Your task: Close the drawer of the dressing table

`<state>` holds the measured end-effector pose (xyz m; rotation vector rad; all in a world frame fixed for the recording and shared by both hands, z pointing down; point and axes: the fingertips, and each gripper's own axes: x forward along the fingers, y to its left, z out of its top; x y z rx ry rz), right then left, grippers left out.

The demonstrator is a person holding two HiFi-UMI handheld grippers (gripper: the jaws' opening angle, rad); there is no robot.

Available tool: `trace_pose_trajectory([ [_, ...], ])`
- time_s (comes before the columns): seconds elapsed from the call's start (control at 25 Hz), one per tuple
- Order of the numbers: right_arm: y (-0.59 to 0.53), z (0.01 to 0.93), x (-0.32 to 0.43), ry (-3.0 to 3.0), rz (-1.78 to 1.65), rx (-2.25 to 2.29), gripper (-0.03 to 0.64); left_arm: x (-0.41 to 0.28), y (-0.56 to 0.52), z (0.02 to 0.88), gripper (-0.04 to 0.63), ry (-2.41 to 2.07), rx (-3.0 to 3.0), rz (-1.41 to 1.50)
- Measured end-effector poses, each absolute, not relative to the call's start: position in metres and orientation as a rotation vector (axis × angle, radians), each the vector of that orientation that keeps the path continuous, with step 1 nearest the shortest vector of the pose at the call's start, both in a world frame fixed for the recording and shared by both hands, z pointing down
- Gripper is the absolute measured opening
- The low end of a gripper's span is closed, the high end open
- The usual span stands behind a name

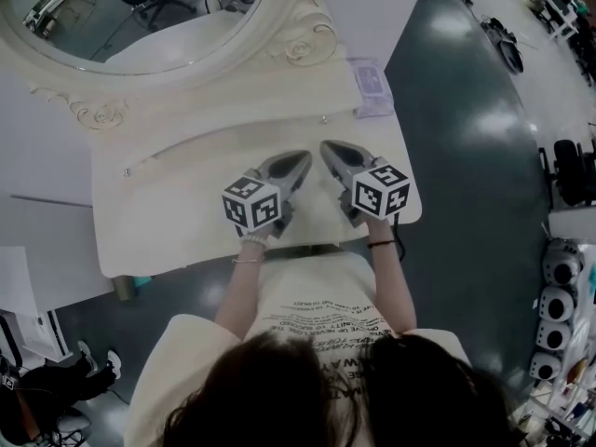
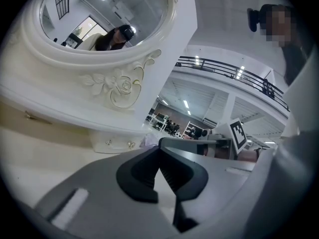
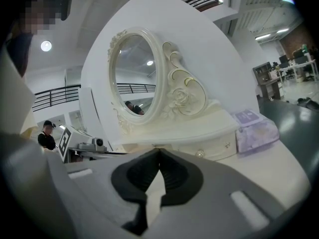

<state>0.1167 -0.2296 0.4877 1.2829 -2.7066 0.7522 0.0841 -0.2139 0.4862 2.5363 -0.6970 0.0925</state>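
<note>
two grippers rest side by side over the cream dressing table (image 1: 158, 222), tips angled toward each other and toward the oval mirror (image 1: 140, 17). the left gripper (image 1: 304, 155) has its jaws pressed together with nothing between them, and the right gripper (image 1: 327, 145) is closed and empty too. the drawer (image 3: 217, 151), a small front with a round knob, sits in the raised base under the mirror and looks pushed in. a purple tissue pack (image 1: 372, 87) lies at the table's back right corner.
</note>
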Motion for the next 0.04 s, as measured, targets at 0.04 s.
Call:
trace_pose_trajectory([
  [0.04,-0.2291,0.4883,0.1166,-2.705,0.753,1.282,0.003,0.0839,-0.2137,0.4867,-0.009,-0.696,2.536,0.093],
])
